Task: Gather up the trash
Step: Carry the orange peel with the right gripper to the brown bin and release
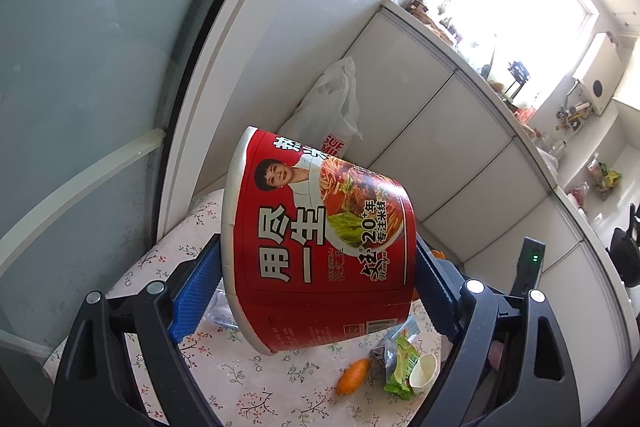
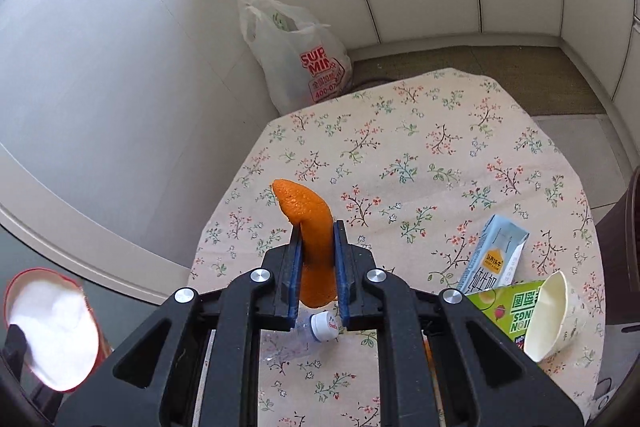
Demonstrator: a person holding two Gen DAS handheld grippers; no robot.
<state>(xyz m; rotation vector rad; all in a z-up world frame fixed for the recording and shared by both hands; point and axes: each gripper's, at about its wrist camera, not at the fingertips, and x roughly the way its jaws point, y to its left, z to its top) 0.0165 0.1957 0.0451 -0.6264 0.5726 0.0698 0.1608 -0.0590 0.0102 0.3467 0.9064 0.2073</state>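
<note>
The left gripper (image 1: 318, 283) clamps a red noodle tub (image 1: 320, 243) between its blue pads, lifted above the floral table (image 2: 400, 163) and tilted on its side. The right gripper (image 2: 317, 263) pinches a strip of orange peel (image 2: 310, 223) in a narrow grip, also above the table.

Nearest on the table, under the right gripper, lies a clear bottle (image 2: 316, 331) with a white cap. Right of it sit a green wrapper (image 2: 504, 307), a crushed paper cup (image 2: 552, 319) on the wrapper, and a blue milk carton (image 2: 496, 255) just beyond. Past the table's far edge, a white plastic bag (image 2: 296, 55) stands on the floor against the wall, its mouth open; its contents cannot be told.

The right view shows the tub's open mouth at the table's left, its inside white. Only the left view shows a second peel (image 1: 353, 375) lying on the table beside the wrapper, and a cluttered counter (image 1: 500, 79) beyond the bag.
</note>
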